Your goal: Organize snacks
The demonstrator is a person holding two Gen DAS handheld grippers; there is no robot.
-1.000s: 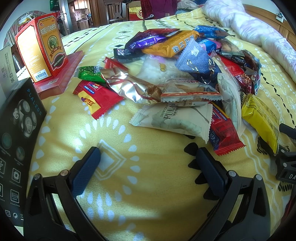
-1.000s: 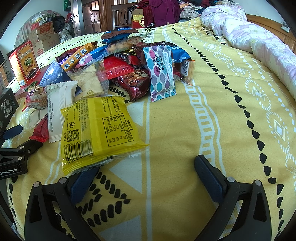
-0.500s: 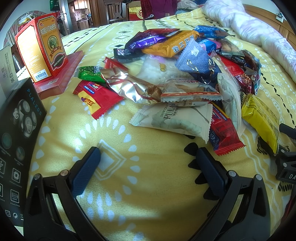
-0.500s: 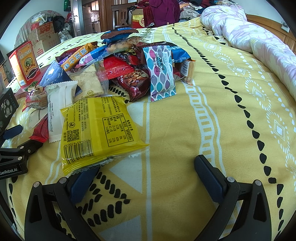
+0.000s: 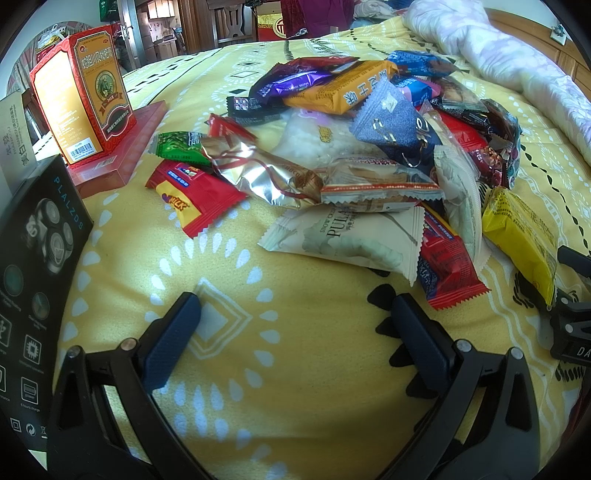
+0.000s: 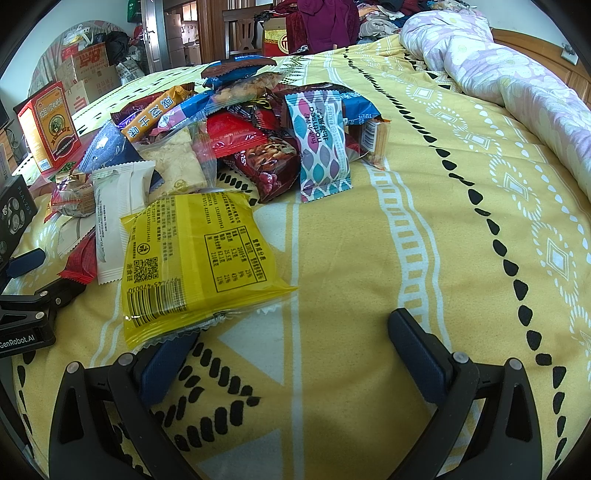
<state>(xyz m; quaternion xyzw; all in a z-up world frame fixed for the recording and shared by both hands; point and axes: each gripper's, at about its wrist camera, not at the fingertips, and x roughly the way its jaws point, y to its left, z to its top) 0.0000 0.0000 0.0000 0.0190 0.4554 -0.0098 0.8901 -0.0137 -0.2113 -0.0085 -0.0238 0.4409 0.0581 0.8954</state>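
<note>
Snacks (image 5: 369, 155) heaped on the bed (image 5: 258, 369): only my right view shows the teal-patterned packet (image 6: 321, 147), both grippers (image 5: 295, 332) (image 6: 291, 343) spread, holding nothing.

A yellow patterned bedspread (image 6: 424, 240) fills the view; a rumpled pale floral quilt (image 6: 517, 74) lies at two o'clock, a wooden chair (image 6: 240, 33) at twelve.
</note>
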